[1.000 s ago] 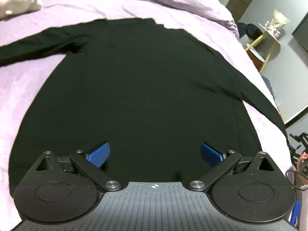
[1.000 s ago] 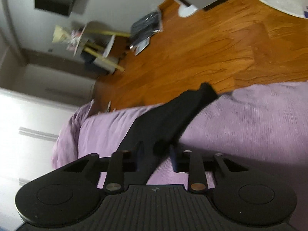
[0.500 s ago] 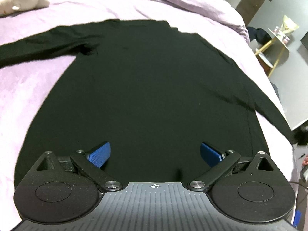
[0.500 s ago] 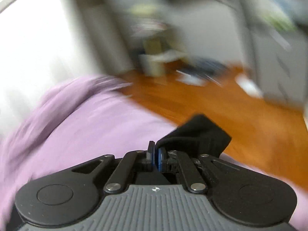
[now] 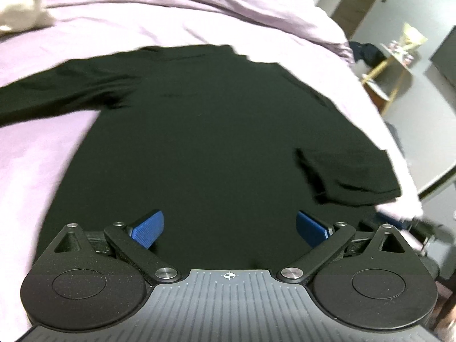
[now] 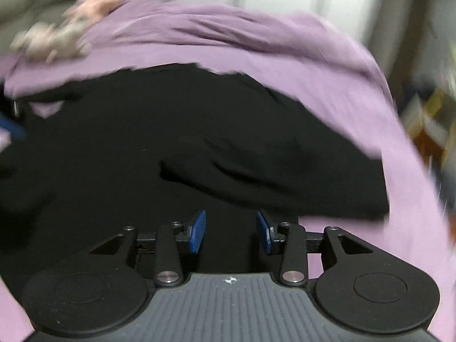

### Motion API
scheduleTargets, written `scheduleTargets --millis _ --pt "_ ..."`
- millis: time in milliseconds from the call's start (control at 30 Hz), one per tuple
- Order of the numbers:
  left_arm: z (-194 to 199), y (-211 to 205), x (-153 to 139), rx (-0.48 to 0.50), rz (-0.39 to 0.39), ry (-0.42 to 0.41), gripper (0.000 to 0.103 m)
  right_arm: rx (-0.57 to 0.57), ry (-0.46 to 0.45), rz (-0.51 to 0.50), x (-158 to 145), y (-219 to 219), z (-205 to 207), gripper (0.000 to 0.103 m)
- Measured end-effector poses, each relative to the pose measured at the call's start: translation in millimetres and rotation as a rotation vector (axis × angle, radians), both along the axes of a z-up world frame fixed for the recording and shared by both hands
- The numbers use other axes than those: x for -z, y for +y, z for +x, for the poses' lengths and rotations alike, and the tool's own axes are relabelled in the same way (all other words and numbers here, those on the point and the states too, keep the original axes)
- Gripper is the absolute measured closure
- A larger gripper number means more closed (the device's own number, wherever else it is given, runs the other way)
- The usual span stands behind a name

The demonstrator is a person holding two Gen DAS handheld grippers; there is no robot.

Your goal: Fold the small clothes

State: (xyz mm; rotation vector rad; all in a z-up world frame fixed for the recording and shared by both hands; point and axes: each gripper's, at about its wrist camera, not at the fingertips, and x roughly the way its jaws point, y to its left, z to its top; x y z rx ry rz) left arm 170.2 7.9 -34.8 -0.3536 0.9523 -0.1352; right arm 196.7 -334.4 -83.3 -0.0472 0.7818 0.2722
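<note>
Lilac bedding (image 5: 199,14) carries a black top (image 5: 216,131); left tongs (image 5: 230,228) gape wide, right tongs (image 6: 230,229) part-spread, both empty.

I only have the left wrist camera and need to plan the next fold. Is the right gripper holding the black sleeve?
Observer: No. The right gripper is open, with nothing between its jaws.
Operator: Where is the sleeve relative to it?
Observer: The folded black sleeve lies just ahead of it, across the black long-sleeved top.
Operator: What is under the gripper?
Observer: Mostly the top. The lilac bedsheet shows beside its right finger.
</note>
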Motion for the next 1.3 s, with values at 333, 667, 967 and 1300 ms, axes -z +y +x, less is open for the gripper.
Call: scheduleTargets --millis 333,667,967,1300 --pt "115 -77 50 0.091 -0.273 0.191 0.037 0.311 0.084 0.497 26 -80 -41 0.066" --pt "136 -95 66 0.119 -0.271 0.19 0.096 0.325 0.08 0.507 33 -58 -34 0.066" --pt "141 -38 16 0.106 0.179 -0.023 0.097 0.372 0.073 0.404 21 -62 -12 0.066" --pt "153 46 55 -0.044 0.08 0.015 0.072 0.342 0.073 0.37 14 -46 58 0.065"
